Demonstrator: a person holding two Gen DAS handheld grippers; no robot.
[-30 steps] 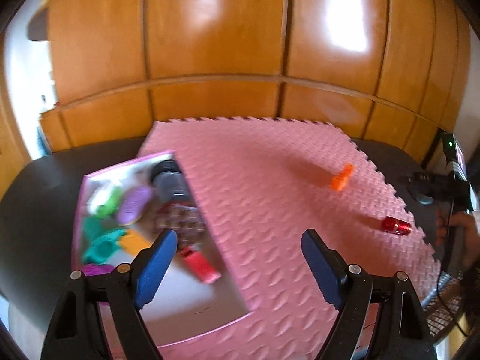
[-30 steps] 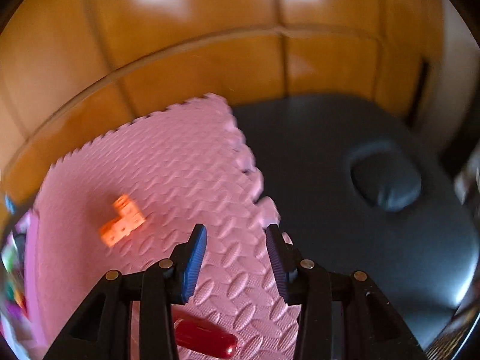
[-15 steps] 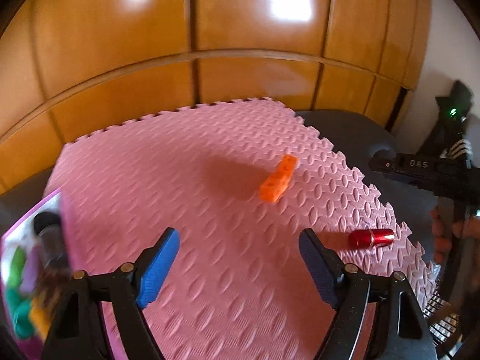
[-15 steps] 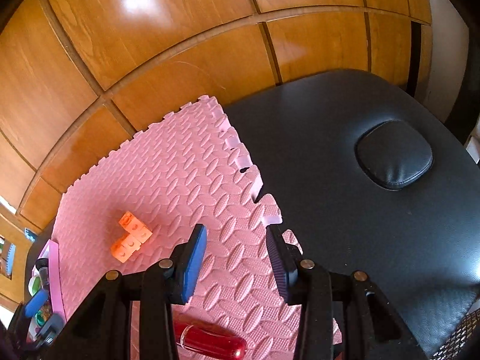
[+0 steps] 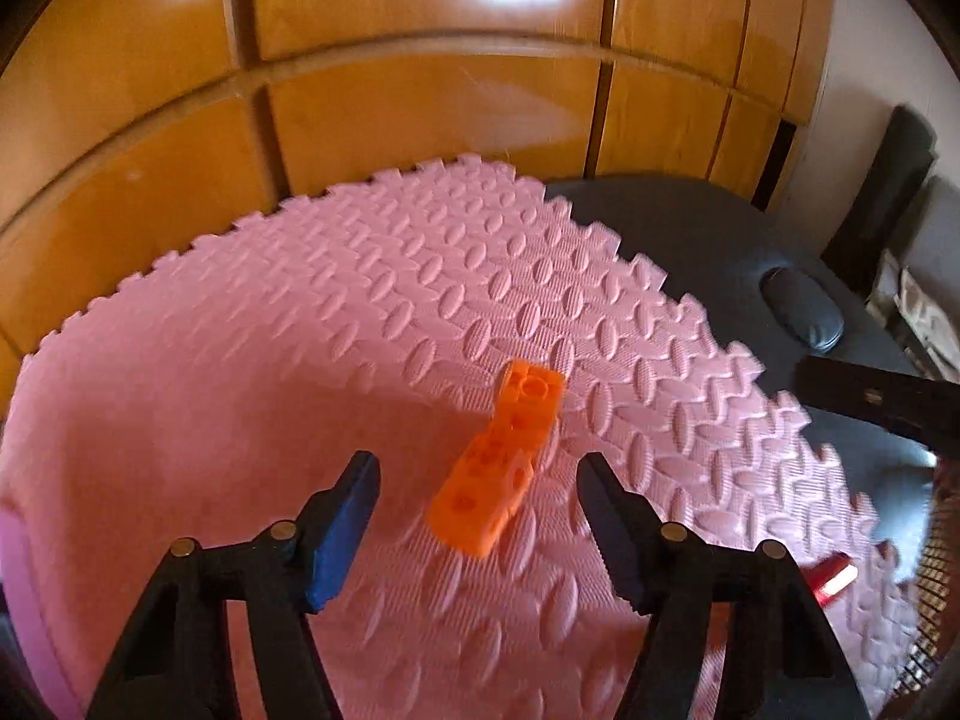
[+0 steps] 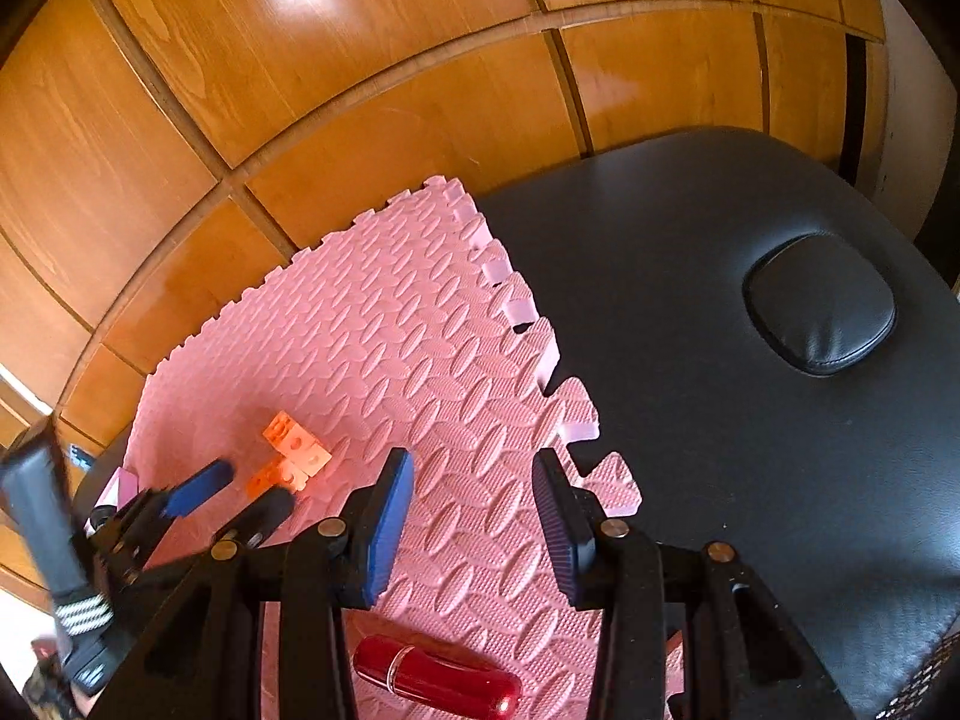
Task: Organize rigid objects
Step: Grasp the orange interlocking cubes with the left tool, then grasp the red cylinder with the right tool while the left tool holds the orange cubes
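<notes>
An orange L-shaped block [image 5: 501, 459] lies on the pink foam mat [image 5: 252, 372]. My left gripper [image 5: 477, 474] is open, its fingers on either side of the block's near end, apart from it. The right wrist view shows the same block [image 6: 294, 462] with the left gripper [image 6: 240, 489] around it. My right gripper [image 6: 472, 516] is open and empty above the mat's right edge. A red lipstick tube [image 6: 435, 681] lies on the mat just below and behind its fingers; it also shows at the right edge of the left wrist view [image 5: 831, 579].
The mat [image 6: 372, 336] lies on a black padded table [image 6: 720, 420] with a round cushion plug [image 6: 819, 312]. A wooden panel wall [image 5: 420, 90] stands right behind. A corner of a pink box [image 6: 123, 486] shows at far left.
My left gripper has swung right, away from the pink box of objects, and closed in on the orange block, which now sits between its fingers. My right gripper has barely moved.
</notes>
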